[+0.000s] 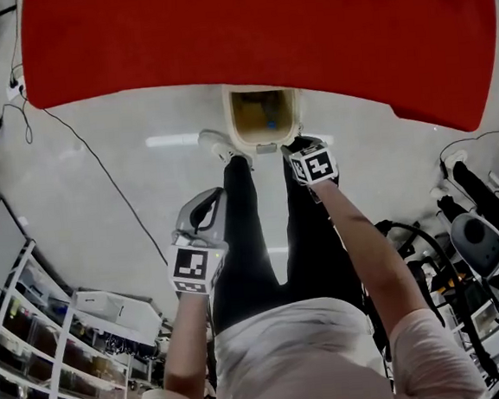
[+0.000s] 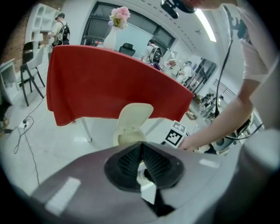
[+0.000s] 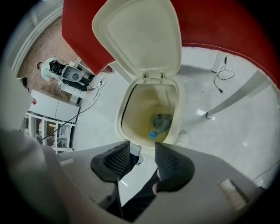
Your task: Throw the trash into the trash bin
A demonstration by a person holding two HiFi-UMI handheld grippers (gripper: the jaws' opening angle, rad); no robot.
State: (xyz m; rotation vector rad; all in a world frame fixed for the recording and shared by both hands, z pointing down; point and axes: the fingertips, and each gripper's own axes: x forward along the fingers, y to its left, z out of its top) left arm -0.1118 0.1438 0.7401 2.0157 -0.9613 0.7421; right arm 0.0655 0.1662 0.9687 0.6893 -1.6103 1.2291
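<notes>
Because the head view looks steeply down past the person's torso and dark trouser legs, only the open mouth of the cream plastic trash bin (image 1: 236, 128) shows at the edge of the red-draped table (image 1: 261, 28), and its contents are a dim yellowish blur with a blue speck. The tips of the right tongs (image 1: 304, 146) are hidden behind their marker cube, just beside the bin's rim, while the grey left tongs (image 1: 208, 205) hang lower and to the left, apart from it. In the left gripper view the left tongs (image 2: 141, 146) are clenched, their ribbed black pads meeting at the tips with nothing gripped; a white patch behind them is too unclear to name, and the bin (image 2: 131, 120) stands beyond with its rounded lid up. In the right gripper view the right tongs (image 3: 142, 157) stand released and empty above the bin (image 3: 124, 118), whose smooth hinged lid (image 3: 140, 35) is raised; a crumpled clear plastic bottle (image 3: 159, 124) with a blue cap lies at the bottom.
</notes>
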